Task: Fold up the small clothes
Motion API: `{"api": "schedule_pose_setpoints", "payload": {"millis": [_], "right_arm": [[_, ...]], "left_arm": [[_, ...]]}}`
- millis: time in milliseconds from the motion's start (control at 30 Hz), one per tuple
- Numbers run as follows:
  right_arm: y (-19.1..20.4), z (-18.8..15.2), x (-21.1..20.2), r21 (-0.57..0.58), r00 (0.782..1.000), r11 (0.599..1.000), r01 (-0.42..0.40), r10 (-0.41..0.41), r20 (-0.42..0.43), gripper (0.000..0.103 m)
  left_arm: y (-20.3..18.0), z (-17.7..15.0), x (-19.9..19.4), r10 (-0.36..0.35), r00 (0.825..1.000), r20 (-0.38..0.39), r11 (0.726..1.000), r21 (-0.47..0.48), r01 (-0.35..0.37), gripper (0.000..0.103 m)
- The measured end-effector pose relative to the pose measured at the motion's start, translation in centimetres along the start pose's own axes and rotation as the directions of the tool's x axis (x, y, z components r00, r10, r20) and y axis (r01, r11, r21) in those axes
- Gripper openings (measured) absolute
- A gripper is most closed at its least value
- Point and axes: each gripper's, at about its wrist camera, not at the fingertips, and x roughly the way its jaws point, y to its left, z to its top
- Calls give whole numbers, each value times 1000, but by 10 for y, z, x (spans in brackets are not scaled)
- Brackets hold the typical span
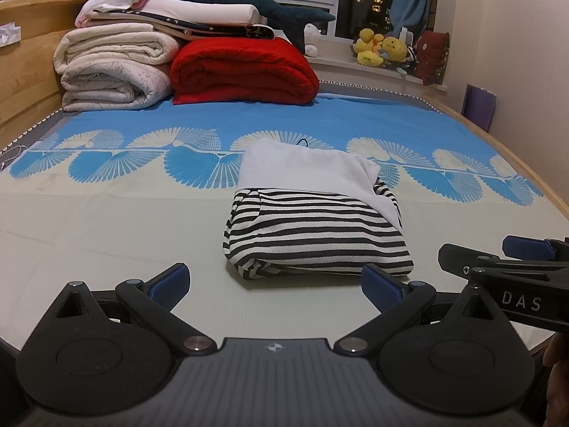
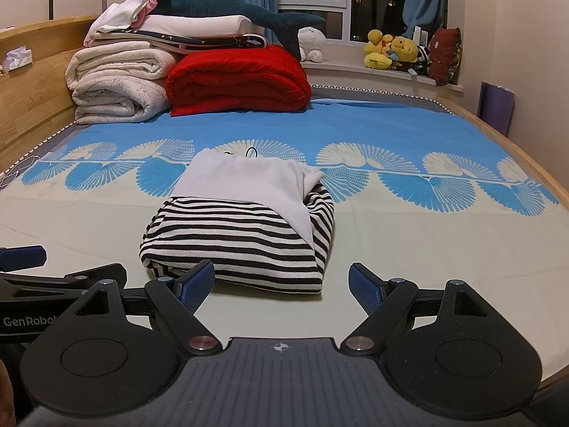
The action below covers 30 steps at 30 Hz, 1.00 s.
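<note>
- Left wrist view: the folded black-and-white striped garment with a white panel (image 1: 313,220) lies on the cream and blue patterned bed sheet (image 1: 106,220).
- Left gripper (image 1: 275,283) is spread wide, empty, just short of the garment.
- Right gripper (image 2: 281,281) is likewise released, holding nothing.

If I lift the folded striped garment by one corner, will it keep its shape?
Probably not. The striped garment looks like soft knit, so its layers would likely sag open. The white part lies loosely on top and may slide off. It seems light; pushing might bunch it on the bed sheet.
</note>
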Motion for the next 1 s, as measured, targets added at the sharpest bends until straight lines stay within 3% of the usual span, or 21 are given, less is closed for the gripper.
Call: {"api": "schedule_pose_setpoints", "payload": {"millis": [1000], "right_arm": [[1,-2,0,-1,1000,1000,-1,1,-5,83]], "left_arm": [[-1,-1,2,2,1000,-7,1000,-10,-2,102]]}}
